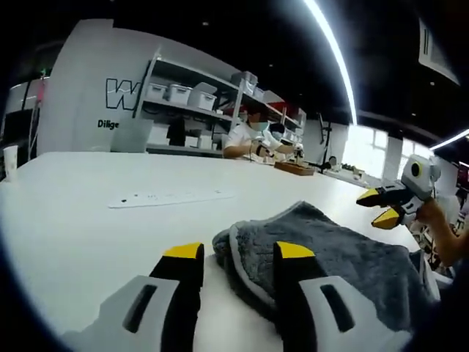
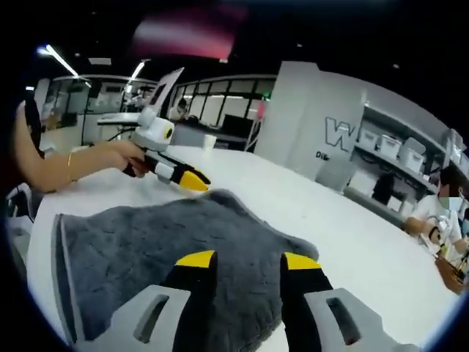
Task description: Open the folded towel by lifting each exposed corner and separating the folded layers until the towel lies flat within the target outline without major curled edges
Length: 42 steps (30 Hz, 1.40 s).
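Observation:
A grey fluffy towel (image 1: pixel 344 257) with a lighter hem lies folded on the white table (image 1: pixel 66 220). My left gripper (image 1: pixel 239 253) stands open low over the table, and the towel's near corner lies between its yellow-tipped jaws, unclamped. Across the towel my right gripper (image 1: pixel 377 207) hovers above the far edge, jaws apart. In the right gripper view the towel (image 2: pixel 146 249) spreads beneath my open right gripper (image 2: pixel 249 260), which has nothing in it. A hand holds the left gripper (image 2: pixel 189 178) at the towel's far corner.
A flat white strip (image 1: pixel 168 196) lies on the table beyond the towel, and a paper cup (image 1: pixel 10 161) stands at the far left. A person (image 1: pixel 253 138) sits working at the table's far side before shelves of bins (image 1: pixel 183 94).

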{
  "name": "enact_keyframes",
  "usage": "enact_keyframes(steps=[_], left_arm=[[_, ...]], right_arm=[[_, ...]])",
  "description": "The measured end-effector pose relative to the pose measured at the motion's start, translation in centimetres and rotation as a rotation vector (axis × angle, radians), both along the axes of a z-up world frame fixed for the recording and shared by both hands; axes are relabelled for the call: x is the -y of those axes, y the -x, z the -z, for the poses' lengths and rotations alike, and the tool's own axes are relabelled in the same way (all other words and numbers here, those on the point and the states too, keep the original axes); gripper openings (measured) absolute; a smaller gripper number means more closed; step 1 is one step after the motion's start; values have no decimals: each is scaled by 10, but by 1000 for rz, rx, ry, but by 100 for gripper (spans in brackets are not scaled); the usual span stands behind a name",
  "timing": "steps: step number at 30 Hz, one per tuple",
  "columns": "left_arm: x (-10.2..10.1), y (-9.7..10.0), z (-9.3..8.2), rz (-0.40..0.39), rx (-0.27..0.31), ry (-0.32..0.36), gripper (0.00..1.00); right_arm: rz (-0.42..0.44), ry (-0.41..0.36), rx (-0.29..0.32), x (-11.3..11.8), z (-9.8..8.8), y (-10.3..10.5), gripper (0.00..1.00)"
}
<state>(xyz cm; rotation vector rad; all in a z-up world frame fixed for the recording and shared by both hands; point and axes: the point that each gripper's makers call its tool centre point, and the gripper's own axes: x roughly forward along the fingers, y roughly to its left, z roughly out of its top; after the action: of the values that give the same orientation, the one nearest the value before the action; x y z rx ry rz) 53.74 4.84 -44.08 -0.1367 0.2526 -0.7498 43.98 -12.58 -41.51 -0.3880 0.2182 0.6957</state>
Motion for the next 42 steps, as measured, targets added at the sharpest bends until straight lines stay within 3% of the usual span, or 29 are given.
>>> enact_keyframes(steps=[3,13,18,23,31,42], left_arm=[[3,2,-3,15,-5,30,41],[1,0,-13,31,13,44,43],[0,0,-21,61,28,-17,43],[-6,-5,-32,43,48,-20,44],[0,2,-21,32,44,-88,46],[5,5,-15,35,32,-84,45]], right_arm=[[7,6,3,0,0,1,42],[3,36,23,-1,-10,16,43],[23,42,51,0,-15,26,43],[27,44,32,-1,-8,35,43],[22,26,32,-5,-8,53,43],[-36,32,43,-30,-6,73,41]])
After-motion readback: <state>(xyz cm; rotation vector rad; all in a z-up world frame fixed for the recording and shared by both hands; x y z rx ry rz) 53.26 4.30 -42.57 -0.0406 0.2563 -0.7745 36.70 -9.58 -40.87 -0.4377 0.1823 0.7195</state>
